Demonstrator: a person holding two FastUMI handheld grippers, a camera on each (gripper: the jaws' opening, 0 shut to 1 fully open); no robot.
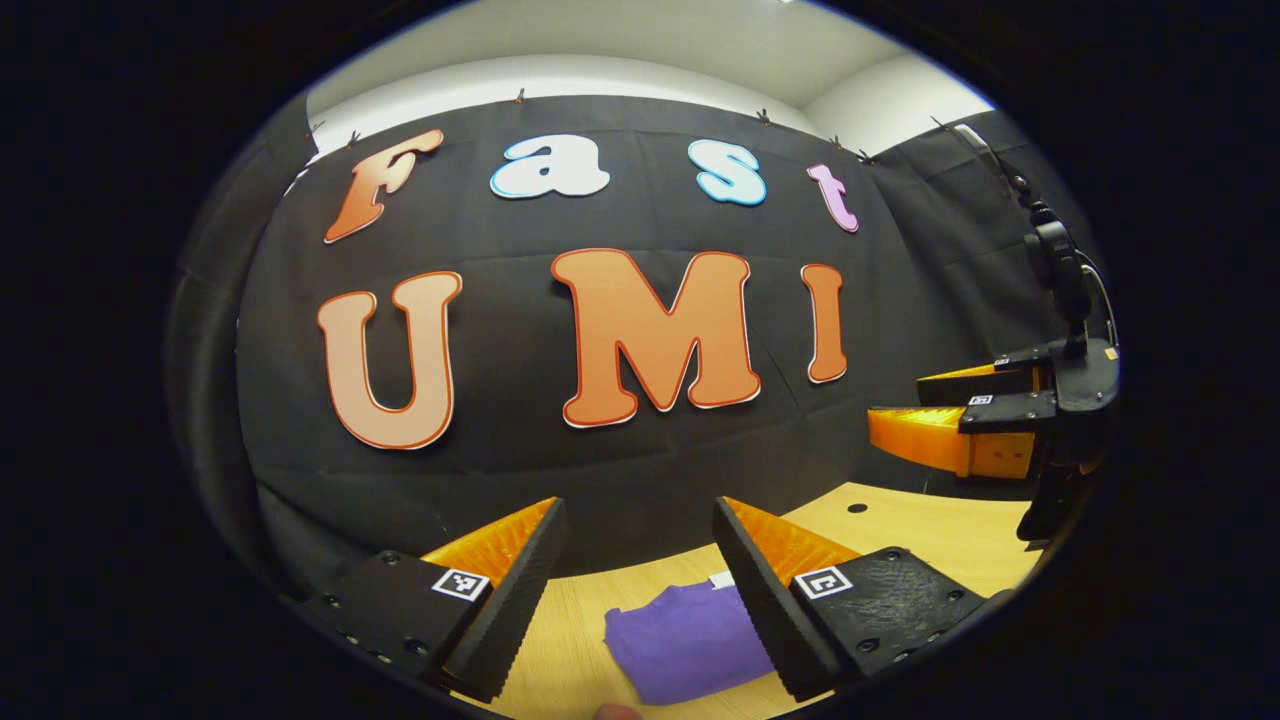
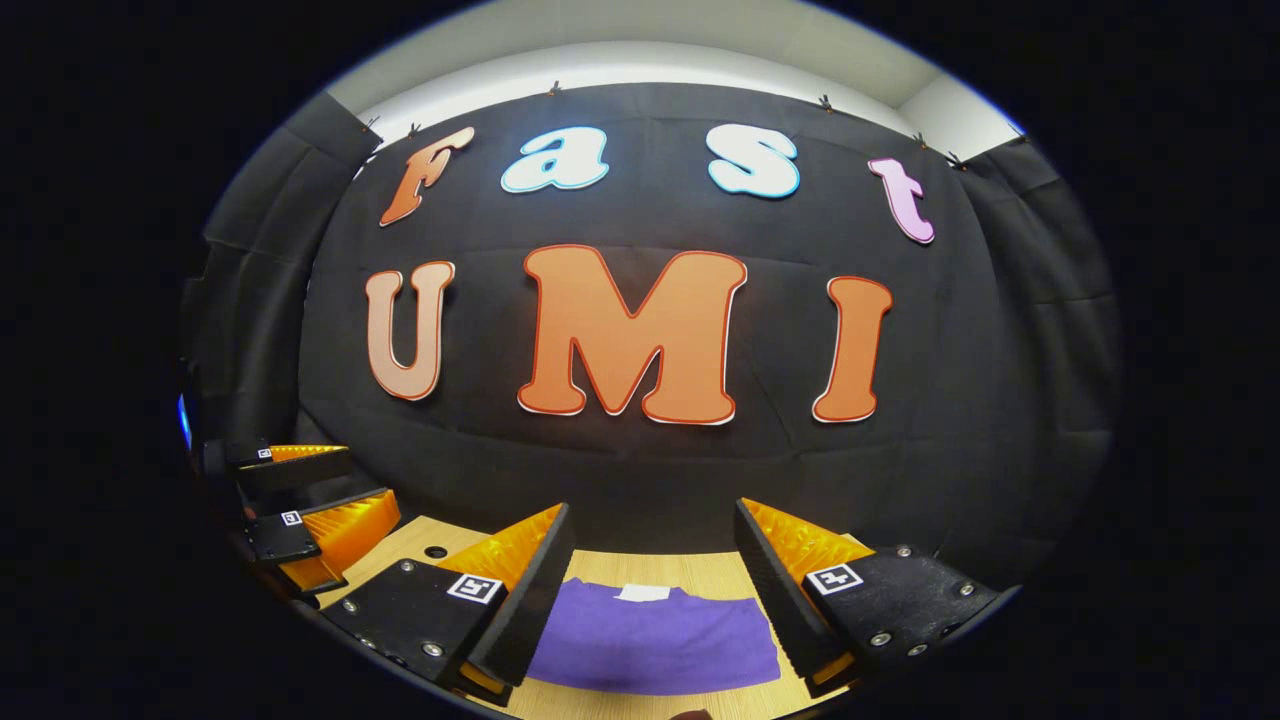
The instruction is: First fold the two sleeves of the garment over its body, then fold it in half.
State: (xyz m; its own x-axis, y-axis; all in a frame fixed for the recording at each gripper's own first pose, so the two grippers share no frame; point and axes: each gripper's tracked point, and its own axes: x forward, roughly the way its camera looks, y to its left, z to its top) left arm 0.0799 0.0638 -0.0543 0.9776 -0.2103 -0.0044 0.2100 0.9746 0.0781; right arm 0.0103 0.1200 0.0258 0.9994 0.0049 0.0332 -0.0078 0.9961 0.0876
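Observation:
A purple garment (image 1: 685,640) lies folded into a compact rectangle on the light wooden table (image 1: 930,530), a white label at its far edge. My left gripper (image 1: 640,570) hovers above it, open, nothing between its fingers. In the right gripper view the same purple garment (image 2: 650,635) sits flat below my right gripper (image 2: 655,575), which is also open and holds nothing. The right gripper (image 1: 900,405) also appears at the far right of the left gripper view, raised above the table. The left gripper (image 2: 340,490) shows at the far left of the right gripper view.
The black cloth wall (image 2: 640,470) stands close behind the table's far edge. A small round hole (image 1: 857,508) marks the tabletop near the back. Bare wood (image 2: 690,570) surrounds the garment.

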